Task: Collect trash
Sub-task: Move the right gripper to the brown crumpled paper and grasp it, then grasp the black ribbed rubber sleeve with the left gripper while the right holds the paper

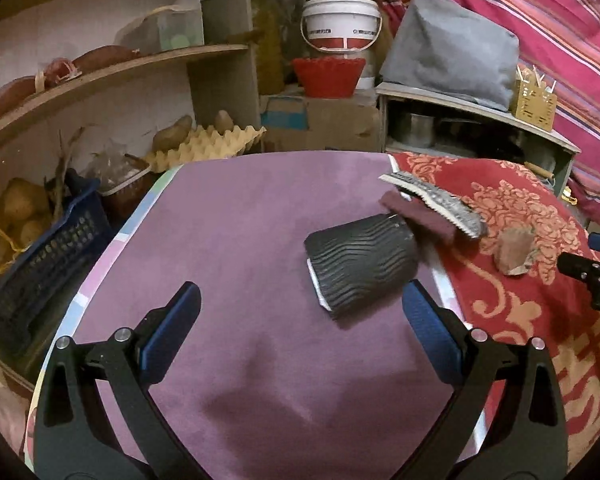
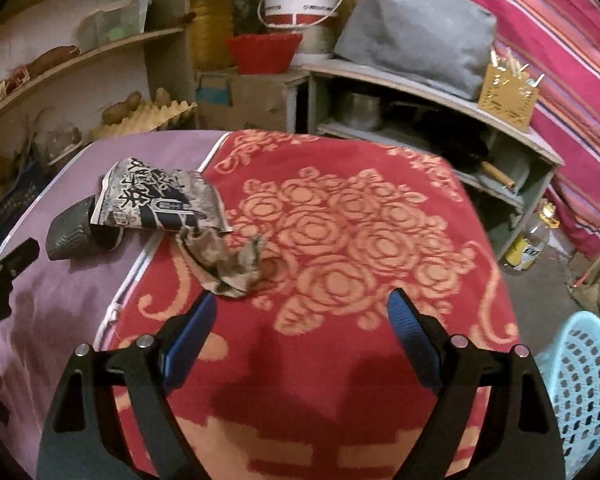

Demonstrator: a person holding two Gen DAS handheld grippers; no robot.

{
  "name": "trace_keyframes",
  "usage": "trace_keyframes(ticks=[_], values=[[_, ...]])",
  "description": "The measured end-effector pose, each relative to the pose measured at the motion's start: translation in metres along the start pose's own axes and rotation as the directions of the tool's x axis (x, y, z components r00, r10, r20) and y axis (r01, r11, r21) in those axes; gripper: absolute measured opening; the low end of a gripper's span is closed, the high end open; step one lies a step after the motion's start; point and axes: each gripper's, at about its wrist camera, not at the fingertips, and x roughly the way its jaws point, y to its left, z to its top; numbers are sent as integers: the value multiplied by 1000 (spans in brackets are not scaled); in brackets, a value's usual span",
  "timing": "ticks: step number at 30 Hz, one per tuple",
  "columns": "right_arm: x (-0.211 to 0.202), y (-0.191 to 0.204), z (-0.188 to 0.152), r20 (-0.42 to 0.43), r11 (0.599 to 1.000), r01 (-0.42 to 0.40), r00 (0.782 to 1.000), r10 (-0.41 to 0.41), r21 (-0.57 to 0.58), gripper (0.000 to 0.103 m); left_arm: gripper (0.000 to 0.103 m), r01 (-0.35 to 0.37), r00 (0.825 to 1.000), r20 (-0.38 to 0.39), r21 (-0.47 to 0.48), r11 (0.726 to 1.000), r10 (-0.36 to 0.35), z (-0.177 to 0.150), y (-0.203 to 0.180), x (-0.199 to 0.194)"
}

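**A:** Closest to the cameras, what are the two tools doing?

**B:** Both are empty. The left gripper [image 1: 300,312] has its fingers spread wide over the purple cloth [image 1: 236,240], nothing between them. The right gripper [image 2: 302,320] is spread just as wide above the red patterned cloth [image 2: 380,248], also holding nothing.

**A:** And the trash?

**B:** Just past the left gripper's right finger lies a black ribbed cup [image 1: 360,262], tipped on its side on the purple cloth, near the seam where the two cloths meet. Just ahead of the right gripper's left finger sits a crumpled scrap [image 2: 228,260] on the red cloth. Beyond both, a printed snack wrapper [image 2: 156,200] lies across the seam, one end resting over the cup's far end. A dark red piece beside the cup shows in the left view; I cannot tell what it is.

**A:** So which step is this?

**B:** I judge it the approach before the first pick. Nothing is gripped, and each gripper points down toward a piece.

**A:** What does the next move call for?

**B:** Probably the left must shift right to straddle the cup and close across its ribbed wall without crushing it. The right must slide left and lower onto the scrap. A pale blue perforated basket [image 2: 580,392] stands low on the right, beside the bed, likely the bin.

**A:** Farther back?

**B:** Shelves, a white bucket [image 1: 340,24] and a striped curtain.
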Motion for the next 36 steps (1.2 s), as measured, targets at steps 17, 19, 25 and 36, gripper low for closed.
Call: trace_keyframes(ticks=[17, 19, 25, 36], values=[[47, 39, 14, -47, 999, -21, 999, 19, -41, 84, 97, 14, 1000, -12, -28, 1000, -14, 4, 8, 15], [48, 41, 15, -48, 998, -29, 998, 26, -53, 67, 97, 25, 1000, -15, -42, 999, -25, 7, 6, 18], [40, 28, 14, -39, 997, -72, 997, 72, -20, 50, 97, 70, 996, -42, -67, 995, -73, 12, -12, 30], [3, -18, 11, 25, 999, -20, 1000, 19, 43, 50, 97, 60, 991, -114, -92, 994, -70, 16, -34, 57]])
